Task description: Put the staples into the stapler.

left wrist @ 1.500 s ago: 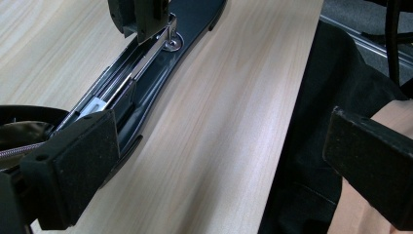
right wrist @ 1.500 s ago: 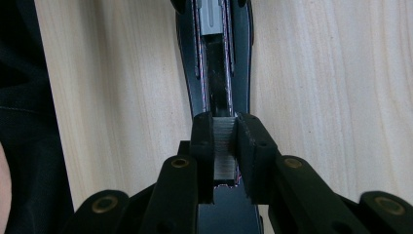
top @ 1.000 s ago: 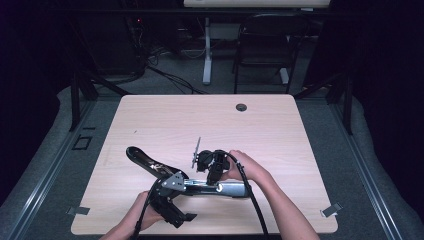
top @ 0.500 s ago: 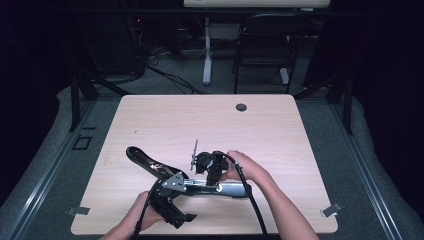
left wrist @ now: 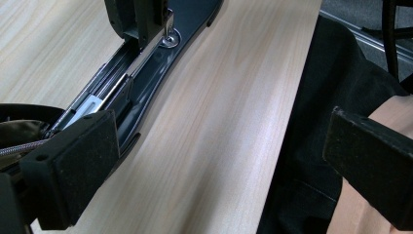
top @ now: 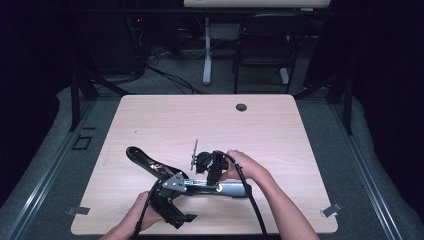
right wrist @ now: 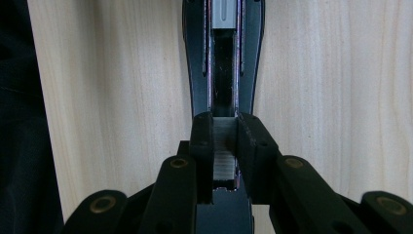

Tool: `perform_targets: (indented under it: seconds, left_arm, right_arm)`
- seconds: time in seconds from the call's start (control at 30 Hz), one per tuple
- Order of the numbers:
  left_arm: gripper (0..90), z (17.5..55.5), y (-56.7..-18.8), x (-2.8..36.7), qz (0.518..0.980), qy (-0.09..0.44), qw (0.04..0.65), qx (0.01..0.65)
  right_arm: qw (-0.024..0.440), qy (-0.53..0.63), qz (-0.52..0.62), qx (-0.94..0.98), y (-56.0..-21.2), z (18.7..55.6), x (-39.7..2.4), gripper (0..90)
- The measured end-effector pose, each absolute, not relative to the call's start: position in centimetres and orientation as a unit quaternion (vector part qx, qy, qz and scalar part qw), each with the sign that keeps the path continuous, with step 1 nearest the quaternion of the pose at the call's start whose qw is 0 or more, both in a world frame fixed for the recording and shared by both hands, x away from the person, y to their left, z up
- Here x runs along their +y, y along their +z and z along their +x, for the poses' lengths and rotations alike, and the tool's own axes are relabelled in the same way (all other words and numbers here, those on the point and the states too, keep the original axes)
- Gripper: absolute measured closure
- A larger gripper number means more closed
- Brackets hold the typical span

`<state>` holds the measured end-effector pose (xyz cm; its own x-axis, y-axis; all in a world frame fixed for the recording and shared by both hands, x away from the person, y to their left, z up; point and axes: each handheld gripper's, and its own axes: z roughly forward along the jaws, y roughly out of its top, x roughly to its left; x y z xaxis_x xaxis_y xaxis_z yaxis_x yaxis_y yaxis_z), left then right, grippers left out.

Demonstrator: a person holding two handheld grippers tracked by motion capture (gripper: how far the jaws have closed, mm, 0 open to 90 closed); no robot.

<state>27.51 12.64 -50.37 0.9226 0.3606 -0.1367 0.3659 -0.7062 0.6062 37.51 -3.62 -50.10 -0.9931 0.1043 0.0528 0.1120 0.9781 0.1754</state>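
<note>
Right gripper [right wrist: 225,161] is pinching a silver strip of staples [right wrist: 224,146] between its pads, held directly over the open magazine channel of the long black metal stapler [right wrist: 224,63], which runs straight ahead from the jaws. Left gripper [left wrist: 214,161] stands spread wide with nothing between the jaws; the stapler's base [left wrist: 146,63] lies ahead and to its left, beside the left pad. In the high view the stapler [top: 150,162] lies opened out on the light wooden table [top: 280,130], between both hands.
</note>
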Motion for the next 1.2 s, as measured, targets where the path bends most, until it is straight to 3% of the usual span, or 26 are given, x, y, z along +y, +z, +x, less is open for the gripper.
perform_targets:
  seconds: [1.2]
  left_arm:
    - [0.0,27.47,-50.38,12.6,0.924,-0.005,0.328,0.197]
  right_arm:
    - [0.028,-0.103,-0.062,-0.992,-50.2,37.88,-3.97,71.2]
